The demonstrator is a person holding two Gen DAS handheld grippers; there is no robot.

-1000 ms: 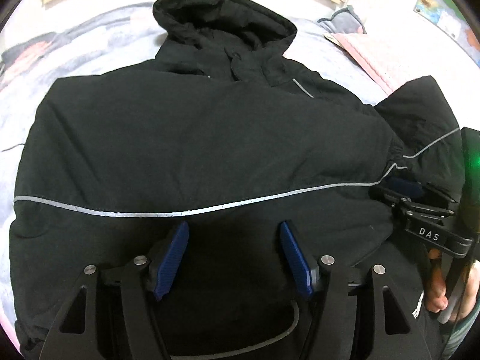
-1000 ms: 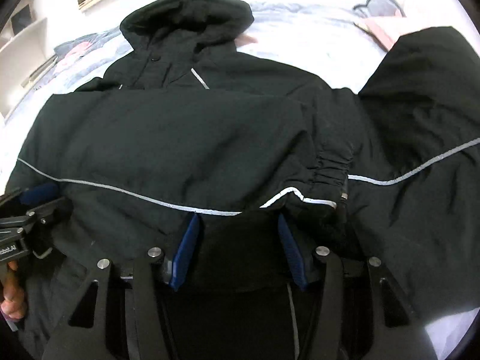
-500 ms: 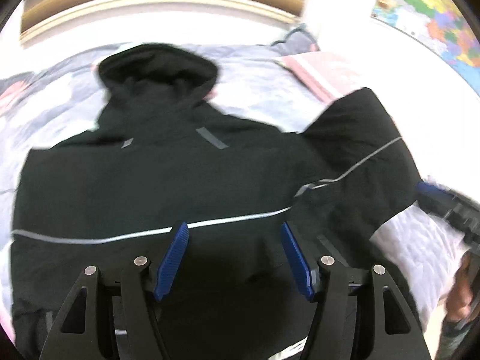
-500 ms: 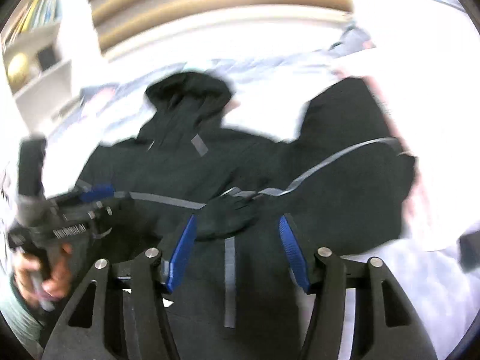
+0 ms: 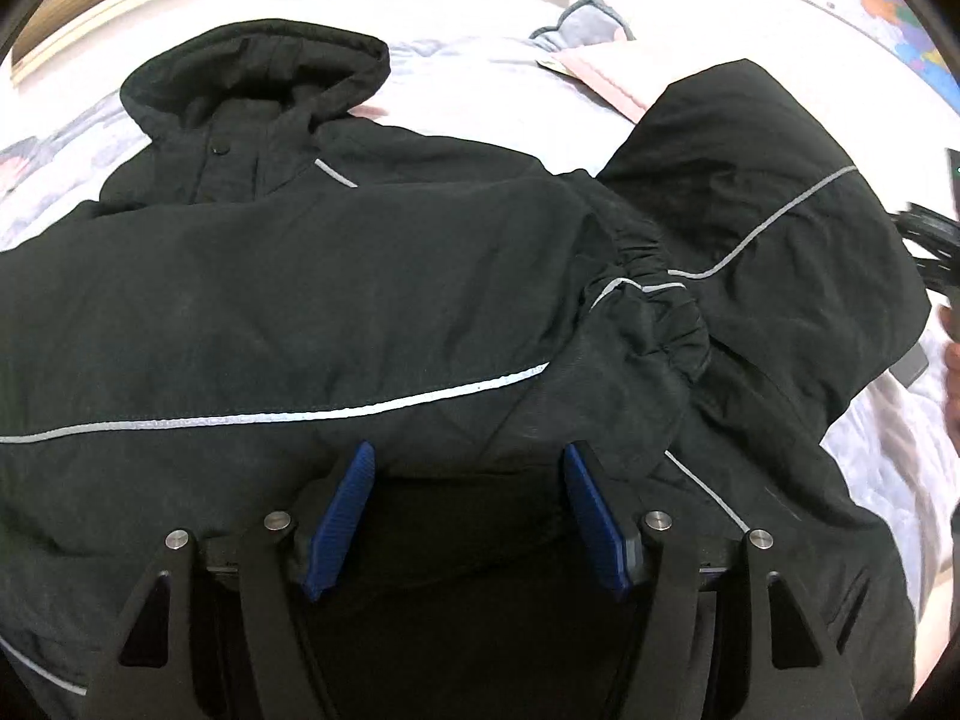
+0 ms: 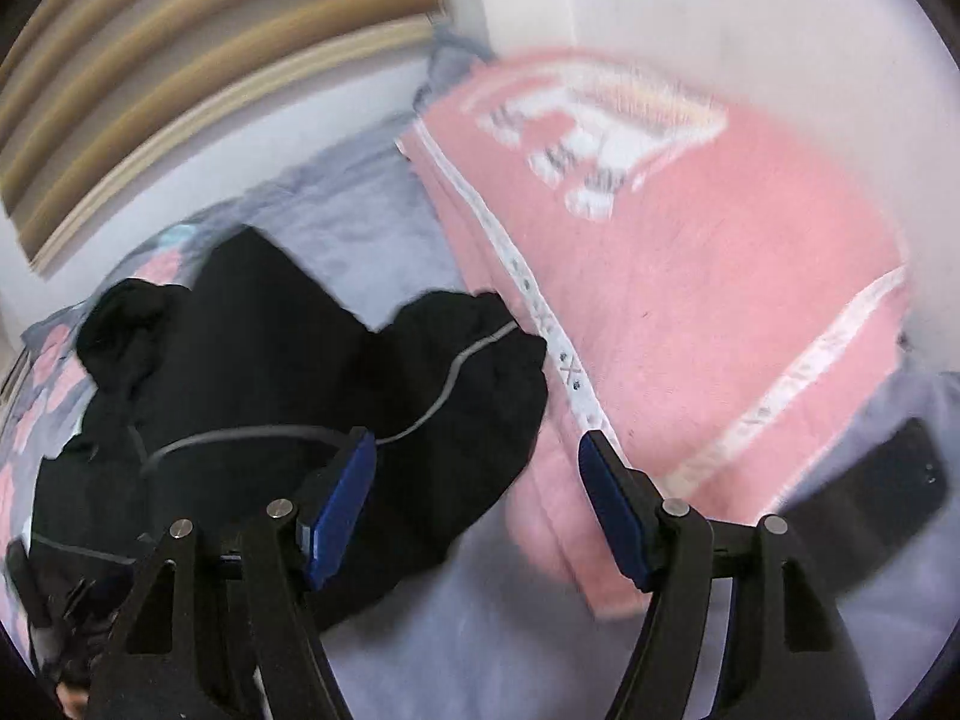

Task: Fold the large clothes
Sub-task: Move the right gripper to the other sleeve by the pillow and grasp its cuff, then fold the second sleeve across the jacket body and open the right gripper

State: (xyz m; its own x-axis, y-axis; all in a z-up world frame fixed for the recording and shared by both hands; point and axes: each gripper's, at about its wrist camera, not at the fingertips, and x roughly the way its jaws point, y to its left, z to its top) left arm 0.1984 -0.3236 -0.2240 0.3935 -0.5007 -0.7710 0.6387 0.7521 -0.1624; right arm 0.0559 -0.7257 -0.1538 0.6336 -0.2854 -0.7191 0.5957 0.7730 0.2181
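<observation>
Two grippers are in view. We see the left gripper [image 5: 468,510] with jaws apart over the black jacket [image 5: 360,312] spread on the bed [image 5: 480,84]. Our right gripper [image 6: 477,501] is opening on nothing, with the jacket at lower left.

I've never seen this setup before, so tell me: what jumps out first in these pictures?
A black hooded jacket with grey reflective piping fills the left wrist view, spread on a pale bed, one sleeve folded across its front. In the blurred right wrist view, a pink blanket with white trim lies beside the jacket. Blue-padded gripper fingers frame the bottom of each view, with nothing between them.
</observation>
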